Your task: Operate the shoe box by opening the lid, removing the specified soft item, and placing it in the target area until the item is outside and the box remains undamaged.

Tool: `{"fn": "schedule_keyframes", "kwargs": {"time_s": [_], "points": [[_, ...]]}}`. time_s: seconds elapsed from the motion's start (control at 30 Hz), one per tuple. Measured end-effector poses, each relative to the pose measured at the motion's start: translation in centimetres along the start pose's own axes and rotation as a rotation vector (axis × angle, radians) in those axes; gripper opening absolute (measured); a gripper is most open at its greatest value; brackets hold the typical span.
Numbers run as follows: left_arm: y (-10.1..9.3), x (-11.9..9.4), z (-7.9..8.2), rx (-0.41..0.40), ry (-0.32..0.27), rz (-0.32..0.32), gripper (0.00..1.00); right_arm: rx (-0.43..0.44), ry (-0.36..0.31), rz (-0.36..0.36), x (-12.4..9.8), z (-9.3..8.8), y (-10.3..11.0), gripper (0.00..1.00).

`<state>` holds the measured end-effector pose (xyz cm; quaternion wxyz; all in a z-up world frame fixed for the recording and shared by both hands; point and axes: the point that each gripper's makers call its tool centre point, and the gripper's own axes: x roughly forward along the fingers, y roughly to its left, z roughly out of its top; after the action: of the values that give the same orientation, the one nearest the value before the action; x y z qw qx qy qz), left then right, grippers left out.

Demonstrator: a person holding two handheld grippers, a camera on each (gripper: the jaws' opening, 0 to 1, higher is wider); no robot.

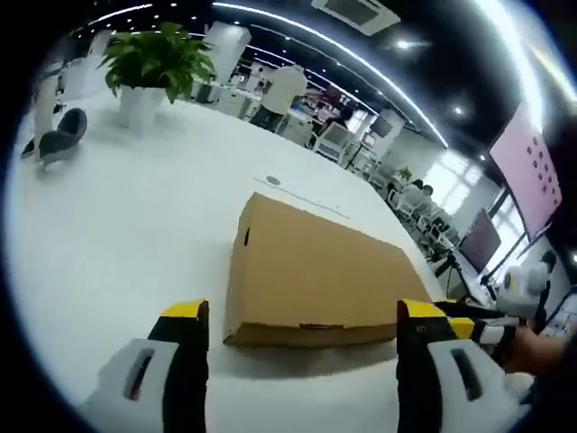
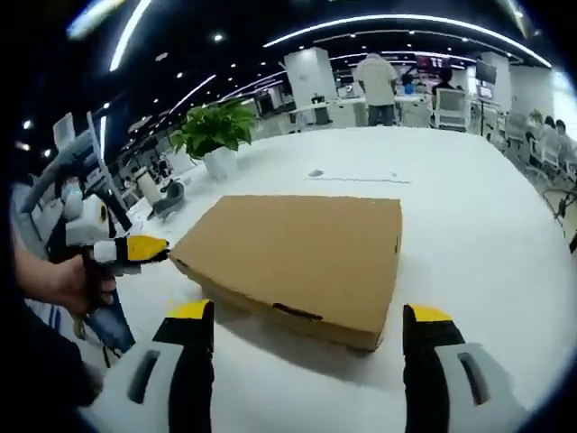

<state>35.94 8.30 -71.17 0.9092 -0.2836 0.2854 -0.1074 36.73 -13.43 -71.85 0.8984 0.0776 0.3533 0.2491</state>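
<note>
Left tongs (image 1: 302,317) and right tongs (image 2: 311,316) both spread wide, holding nothing. One shoe box (image 1: 315,271), lid closed, mid white surface (image 1: 117,244); one potted plant (image 1: 155,68) near far edge.

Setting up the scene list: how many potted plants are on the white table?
1. A green leafy plant in a white pot stands at the far side of the white table, beyond the closed brown cardboard shoe box. Others may be out of view.
</note>
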Motion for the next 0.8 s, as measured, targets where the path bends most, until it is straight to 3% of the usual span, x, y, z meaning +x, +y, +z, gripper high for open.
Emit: {"fn": "schedule_keyframes", "kwargs": {"time_s": [0.17, 0.23, 0.33, 0.43, 0.57, 0.67, 0.8], "points": [[-0.3, -0.4, -0.2, -0.156, 0.002, -0.044, 0.99, 0.155, -0.059, 0.030, -0.8, 0.8, -0.1, 0.93], [-0.4, -0.6, 0.1, -0.260, -0.020, -0.075, 0.99, 0.277, -0.089, 0.074, -1.0, 1.3, 0.3, 0.93], [-0.6, -0.8, 0.5, -0.373, -0.044, -0.108, 0.99, 0.385, -0.134, 0.092, -1.5, 2.0, -0.1, 0.93], [-0.6, -1.0, 0.3, -0.410, -0.051, -0.131, 0.98, 0.475, -0.141, 0.104, -1.9, 1.8, -0.2, 0.92], [-0.4, -1.0, -0.8, -0.507, -0.033, -0.134, 0.92, 0.587, -0.124, 0.135, -2.2, 1.0, -0.1, 0.87], [0.2, -1.0, -0.8, -0.606, -0.058, -0.106, 0.91, 0.670, -0.137, 0.147, -2.3, 0.8, -0.1, 0.86], [1.5, -1.3, -0.6, -0.747, -0.105, -0.083, 0.84, 0.852, -0.157, 0.190, -2.7, 0.6, 0.1, 0.83]]}}
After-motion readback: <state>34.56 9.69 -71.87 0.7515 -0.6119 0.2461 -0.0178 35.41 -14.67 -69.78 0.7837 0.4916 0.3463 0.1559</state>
